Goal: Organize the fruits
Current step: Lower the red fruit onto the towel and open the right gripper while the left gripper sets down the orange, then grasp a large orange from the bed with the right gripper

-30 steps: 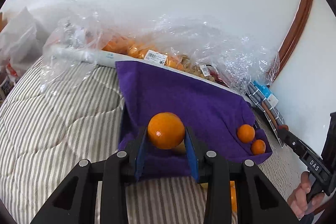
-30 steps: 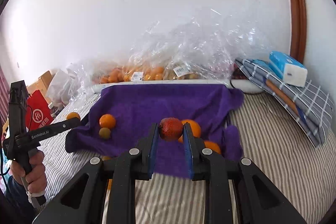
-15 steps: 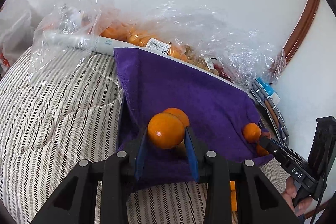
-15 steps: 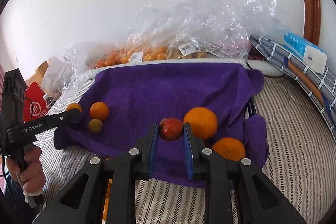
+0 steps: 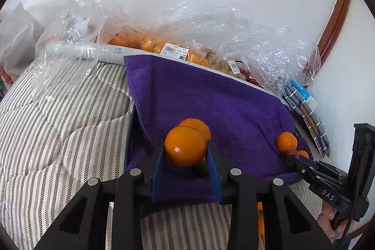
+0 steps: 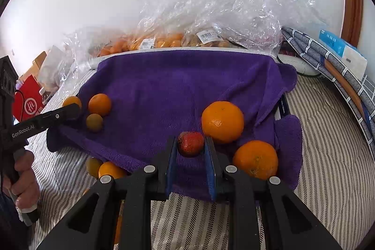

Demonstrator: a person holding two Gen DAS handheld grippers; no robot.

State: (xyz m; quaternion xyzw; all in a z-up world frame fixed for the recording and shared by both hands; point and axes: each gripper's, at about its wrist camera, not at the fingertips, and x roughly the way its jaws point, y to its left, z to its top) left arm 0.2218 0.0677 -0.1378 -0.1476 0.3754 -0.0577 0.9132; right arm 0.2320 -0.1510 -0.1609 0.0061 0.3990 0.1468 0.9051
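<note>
My left gripper (image 5: 185, 151) is shut on a large orange (image 5: 185, 147) and holds it over the near left edge of a purple towel (image 5: 211, 97). A second orange (image 5: 199, 125) lies on the towel just behind it. My right gripper (image 6: 190, 148) is shut on a small dark red fruit (image 6: 190, 144) low over the towel (image 6: 175, 86). Two large oranges (image 6: 222, 122) (image 6: 255, 159) lie to its right. A small orange (image 6: 99, 104) and a small greenish fruit (image 6: 94, 122) lie at the towel's left, by the left gripper's fingers (image 6: 68, 109).
Clear plastic bags of oranges and other fruit (image 5: 164, 46) line the wall behind the towel. The towel lies on a striped quilt (image 5: 58, 121). Two oranges (image 6: 105, 169) sit under the towel's front edge. A folded checked cloth with a blue box (image 6: 339, 55) lies at the right.
Both grippers have moved forward and lower over the towel with their fruit still held. The oranges on the towel now look closer and larger.
</note>
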